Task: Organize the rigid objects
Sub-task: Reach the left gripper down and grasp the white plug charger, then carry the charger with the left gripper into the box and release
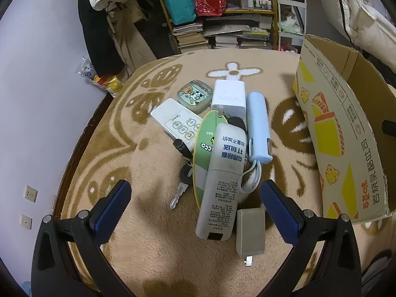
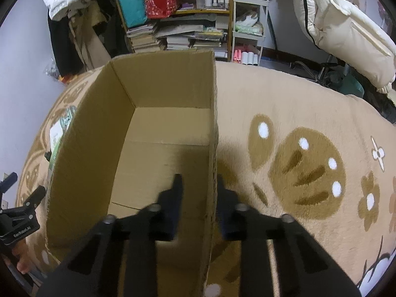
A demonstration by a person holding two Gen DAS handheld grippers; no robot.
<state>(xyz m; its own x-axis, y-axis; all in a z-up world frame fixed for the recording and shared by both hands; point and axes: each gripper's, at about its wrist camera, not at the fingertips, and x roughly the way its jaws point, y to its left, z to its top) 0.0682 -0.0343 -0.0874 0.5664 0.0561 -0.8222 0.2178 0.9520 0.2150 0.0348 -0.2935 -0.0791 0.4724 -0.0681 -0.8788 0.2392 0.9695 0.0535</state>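
I see a tan blanket (image 1: 153, 222) with brown flowers, a pale blue power bank (image 1: 258, 126), a plain brown box (image 2: 158, 94).

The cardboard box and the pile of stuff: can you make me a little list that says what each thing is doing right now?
cardboard box: open top, nothing seen inside
right gripper: clamped on the box's right wall, one finger inside, one outside
left gripper: open, holding nothing, above the pile
pile: white tube, blue power bank, remote, keys, grey charger
surface: tan patterned blanket
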